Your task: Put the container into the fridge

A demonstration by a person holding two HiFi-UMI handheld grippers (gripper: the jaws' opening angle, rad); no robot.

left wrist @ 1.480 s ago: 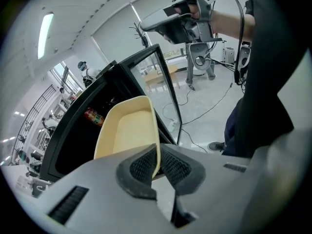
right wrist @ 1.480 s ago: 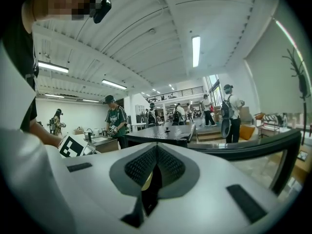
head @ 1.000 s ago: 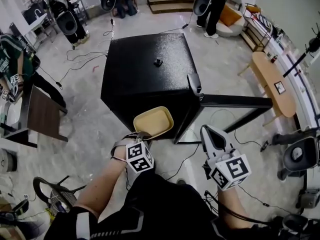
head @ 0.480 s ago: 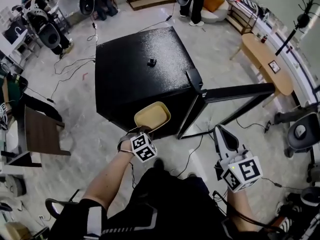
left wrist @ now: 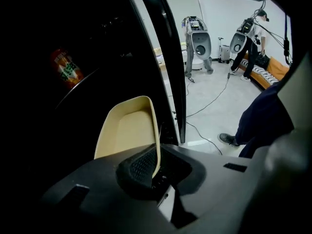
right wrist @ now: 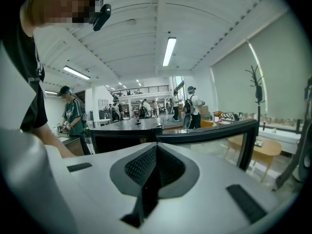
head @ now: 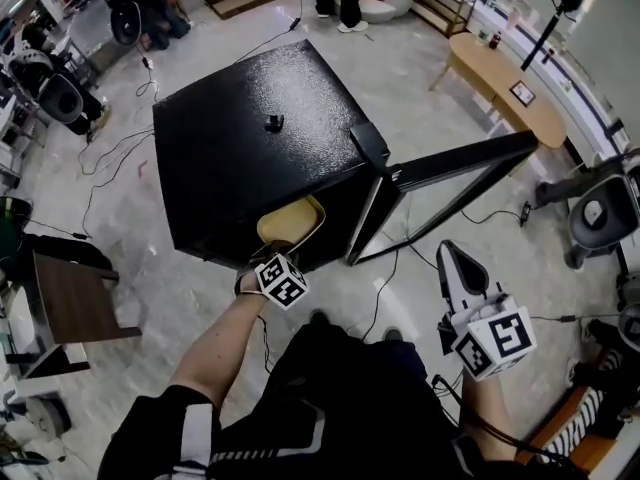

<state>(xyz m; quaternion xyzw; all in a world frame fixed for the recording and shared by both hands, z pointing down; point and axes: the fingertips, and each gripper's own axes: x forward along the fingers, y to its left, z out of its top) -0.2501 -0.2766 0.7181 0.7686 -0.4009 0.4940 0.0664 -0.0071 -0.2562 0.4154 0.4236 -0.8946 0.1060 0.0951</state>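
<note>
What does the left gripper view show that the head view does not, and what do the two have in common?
Only the left gripper view shows the dark inside of the fridge, a red and green item in it, and the left gripper shut on the rim of the cream container. Only the head view shows the fridge's black top with a small object on it, and the right gripper, clear of it. Both show the container at the fridge's mouth and the open door.
</note>
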